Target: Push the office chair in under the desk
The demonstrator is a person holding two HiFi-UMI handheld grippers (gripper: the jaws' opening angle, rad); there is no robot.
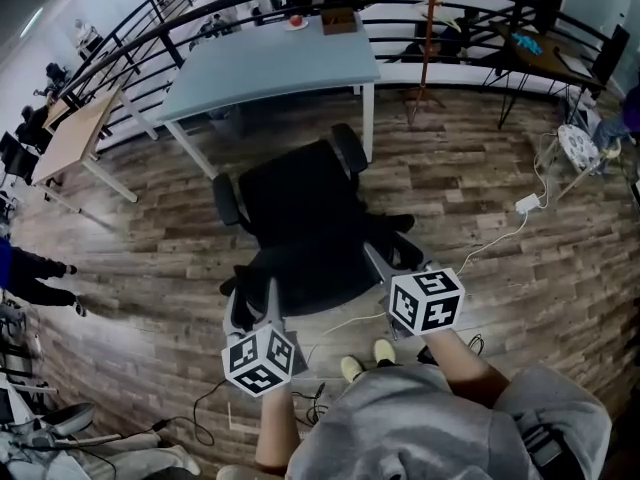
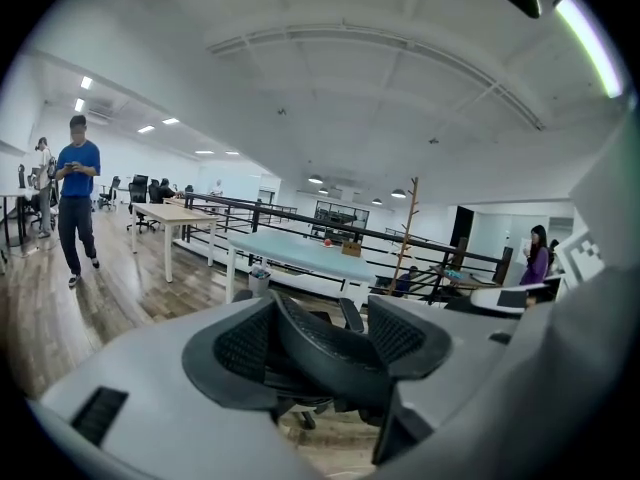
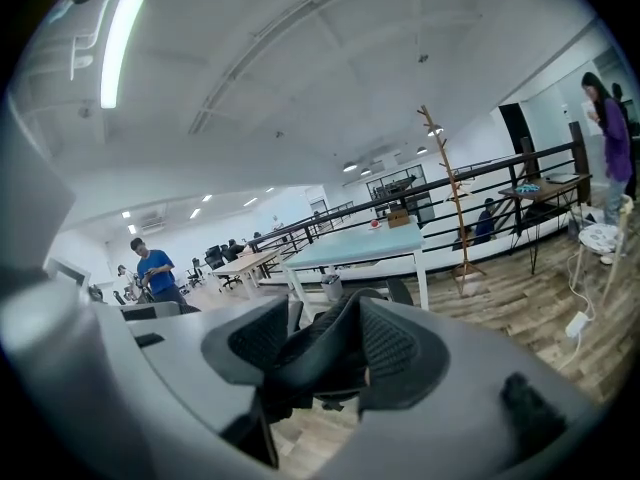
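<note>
**Both hand-held grippers clamped on the chair's backrest**

The office chair [image 1: 300, 218] stood on the wooden floor [image 1: 480, 188]. It was not under the pale blue worktop [image 1: 270, 68], which lay apart from it at its 12 o'clock, and its seat faced that worktop. At the chair's 7 o'clock the left hand-held gripper [image 1: 255, 308] was clamped on the upper rim of the mesh backrest [image 1: 310, 278]. At 5 o'clock the right hand-held gripper [image 1: 385, 268] pinched the same rim between its jaws.

The person wears a grey sweatshirt [image 1: 440, 428] and yellow-green shoes [image 1: 384, 350]. The left gripper [image 1: 256, 308] and right gripper [image 1: 395, 268] are grey, with black mesh pads [image 2: 235, 353] and black-and-white marker cubes [image 1: 262, 360].
</note>
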